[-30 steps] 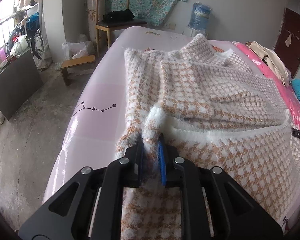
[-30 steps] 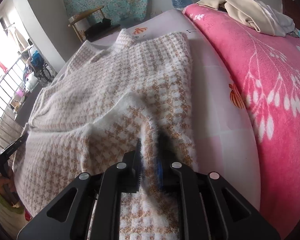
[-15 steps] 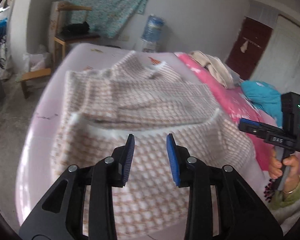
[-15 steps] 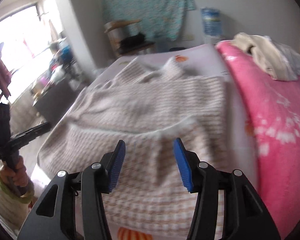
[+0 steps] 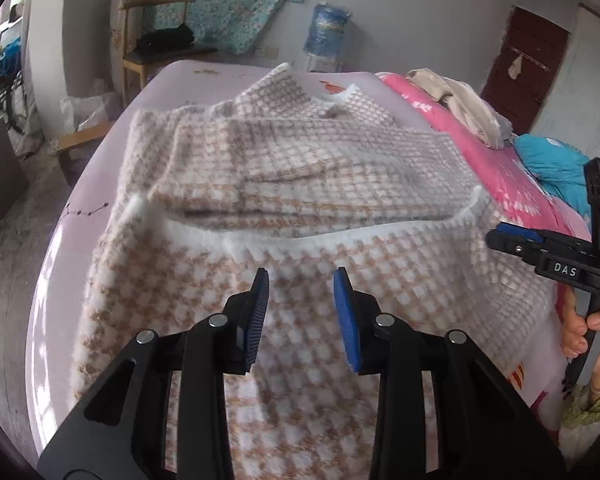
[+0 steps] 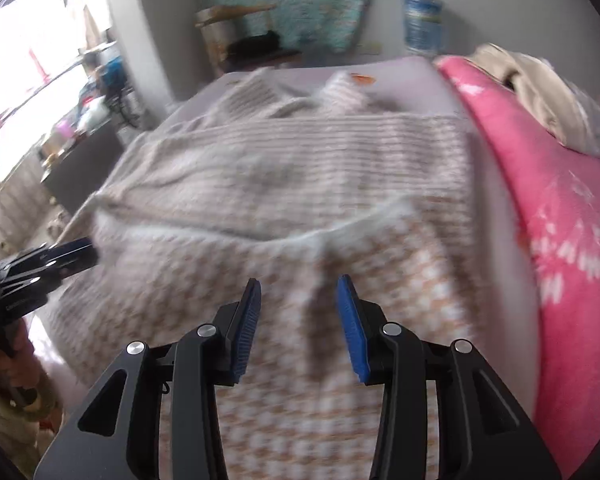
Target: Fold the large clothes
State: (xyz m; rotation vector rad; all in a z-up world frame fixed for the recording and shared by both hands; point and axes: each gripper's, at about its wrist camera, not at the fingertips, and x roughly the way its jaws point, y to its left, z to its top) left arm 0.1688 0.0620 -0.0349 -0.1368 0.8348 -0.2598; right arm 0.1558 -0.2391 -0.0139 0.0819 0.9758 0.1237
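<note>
A fuzzy white-and-tan houndstooth sweater (image 5: pixel 292 184) lies on the bed, its lower part folded up over the body with a white hem edge across the middle; it also shows in the right wrist view (image 6: pixel 300 200). My left gripper (image 5: pixel 301 280) is open and empty, raised above the near folded part. My right gripper (image 6: pixel 299 286) is open and empty, also above the near part. The right gripper shows at the right edge of the left wrist view (image 5: pixel 512 236), and the left gripper at the left edge of the right wrist view (image 6: pixel 76 252).
The sweater lies on a pale lilac sheet (image 5: pixel 80 184). A pink blanket (image 6: pixel 560 240) covers the bed's right side, with beige clothes (image 5: pixel 460 108) and a blue pillow (image 5: pixel 556 168) on it. A wooden chair (image 5: pixel 156 40) and a water bottle (image 5: pixel 324 28) stand beyond the bed.
Both grippers were shut on the sweater's hem corners a second ago. They let go, opened and drew back and up; the folded part now lies on the sweater.
</note>
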